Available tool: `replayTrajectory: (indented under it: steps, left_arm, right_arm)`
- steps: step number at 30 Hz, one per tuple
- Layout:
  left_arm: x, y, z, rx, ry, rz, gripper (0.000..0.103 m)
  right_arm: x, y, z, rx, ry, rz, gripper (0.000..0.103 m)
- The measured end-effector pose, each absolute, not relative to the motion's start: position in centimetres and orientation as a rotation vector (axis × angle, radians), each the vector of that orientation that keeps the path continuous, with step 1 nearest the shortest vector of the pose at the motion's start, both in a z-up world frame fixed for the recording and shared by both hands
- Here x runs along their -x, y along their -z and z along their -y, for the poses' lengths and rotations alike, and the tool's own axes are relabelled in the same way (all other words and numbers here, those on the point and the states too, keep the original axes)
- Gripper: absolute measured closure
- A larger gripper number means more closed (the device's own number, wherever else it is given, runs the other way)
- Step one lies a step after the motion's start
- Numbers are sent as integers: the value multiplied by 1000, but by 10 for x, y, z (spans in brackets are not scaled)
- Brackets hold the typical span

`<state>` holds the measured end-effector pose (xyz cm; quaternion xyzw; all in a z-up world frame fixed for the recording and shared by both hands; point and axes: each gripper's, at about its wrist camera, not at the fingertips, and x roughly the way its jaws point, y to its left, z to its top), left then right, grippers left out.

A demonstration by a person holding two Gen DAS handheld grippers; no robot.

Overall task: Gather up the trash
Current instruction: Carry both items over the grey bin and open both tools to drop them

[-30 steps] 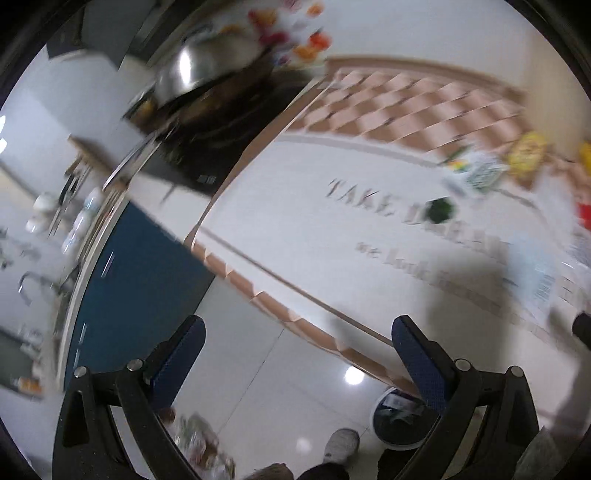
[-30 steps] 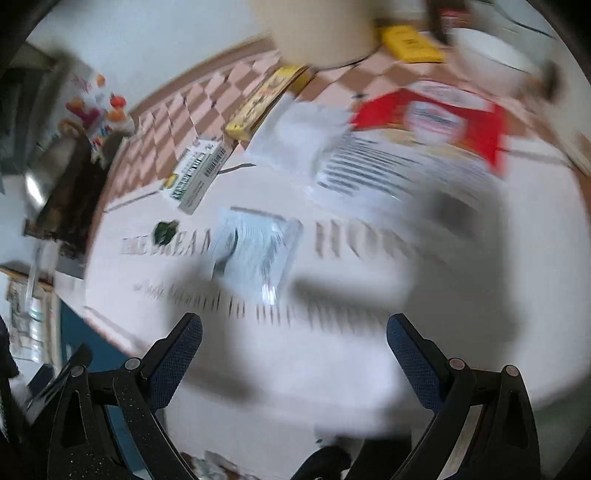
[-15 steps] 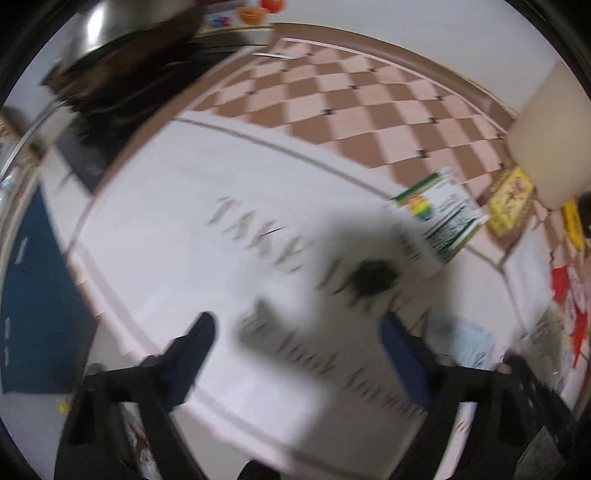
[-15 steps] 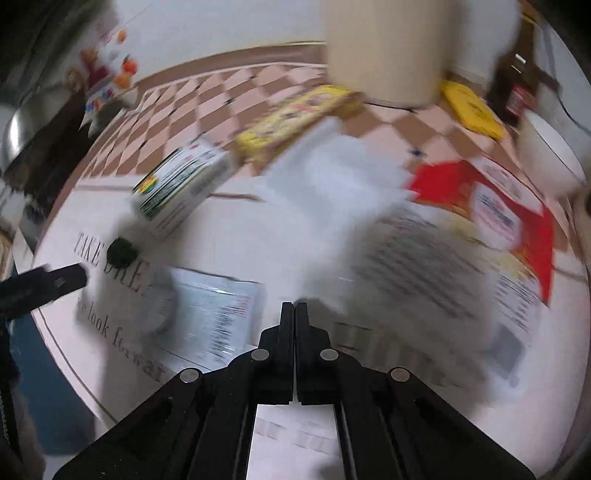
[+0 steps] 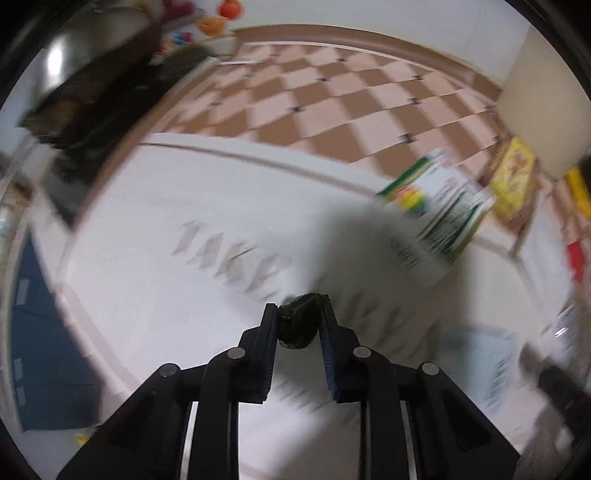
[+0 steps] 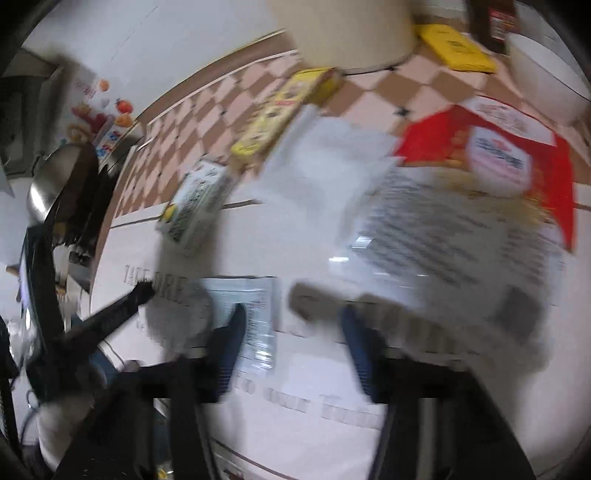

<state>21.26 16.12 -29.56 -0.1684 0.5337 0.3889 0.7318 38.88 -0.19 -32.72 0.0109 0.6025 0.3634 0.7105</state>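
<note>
My left gripper (image 5: 298, 316) is shut on a small dark green crumpled wrapper (image 5: 300, 320) just above the white tablecloth (image 5: 166, 266). It also shows in the right wrist view (image 6: 144, 291) at the left. My right gripper (image 6: 291, 321) is open and hovers over a pale printed plastic packet (image 6: 251, 314) lying flat on the cloth. A green and white carton (image 5: 439, 210) lies beyond the left gripper; it also shows in the right wrist view (image 6: 195, 206). Both views are blurred.
A yellow box (image 6: 284, 114), white papers (image 6: 325, 155), a red package (image 6: 498, 155) and a printed clear bag (image 6: 454, 243) lie on the table. A cream cylinder (image 6: 351, 29) and white bowl (image 6: 546, 77) stand at the back. A metal wok (image 5: 66, 62) sits far left.
My left gripper has closed on the dark green wrapper. My right gripper has gone from shut to open and now sits over the printed packet.
</note>
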Motion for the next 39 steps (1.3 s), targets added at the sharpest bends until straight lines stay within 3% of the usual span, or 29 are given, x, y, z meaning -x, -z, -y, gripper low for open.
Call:
replayTrajectory:
  steps: [1, 5, 7, 8, 9, 10, 11, 12, 14, 23, 29, 34, 39]
  left_arm:
    - [-201, 293, -157, 350, -896, -1178, 84]
    - [-158, 292, -149, 338, -1002, -1179, 84]
    - [-140, 301, -153, 405, -1014, -1188, 84]
    - [-135, 301, -154, 424, -1008, -1166, 84]
    - [-133, 302, -155, 421, -1017, -1162, 84]
    - [-130, 301, -155, 427, -1011, -1159, 84]
    - [-127, 300, -155, 438, -1006, -1150, 84]
    - [-123, 300, -155, 449, -1002, -1143, 84]
    - [-119, 297, -157, 458, -991, -1131, 84]
    - [-84, 275, -136, 419, -858, -1053, 84]
    - [-32, 291, -67, 458, -618, -1081, 84]
    - [-3, 351, -22, 552, -423, -1268, 84]
    - [-2, 442, 0, 639, -332, -1414, 84]
  right_arm:
    - [-385, 329, -7, 0, -803, -1335, 41]
    - [-361, 334, -54, 222, -764, -1232, 20]
    - [-341, 341, -83, 404, -724, -1166, 18]
    - [-334, 343, -90, 458, -713, -1133, 30]
    - [-327, 341, -93, 451, -739, -1091, 33]
    - [-324, 339, -95, 455, -744, -1081, 45]
    - [-319, 337, -97, 462, -752, -1074, 66]
    - [-316, 335, -98, 461, -763, -1068, 80]
    - [-309, 334, -97, 464, -752, -1060, 93]
    - [-261, 303, 5, 282, -721, -1030, 96]
    - [-185, 294, 112, 180, -636, -1077, 96]
    - [-134, 342, 187, 127, -521, -1224, 96]
    - [-105, 443, 230, 101, -396, -1373, 96]
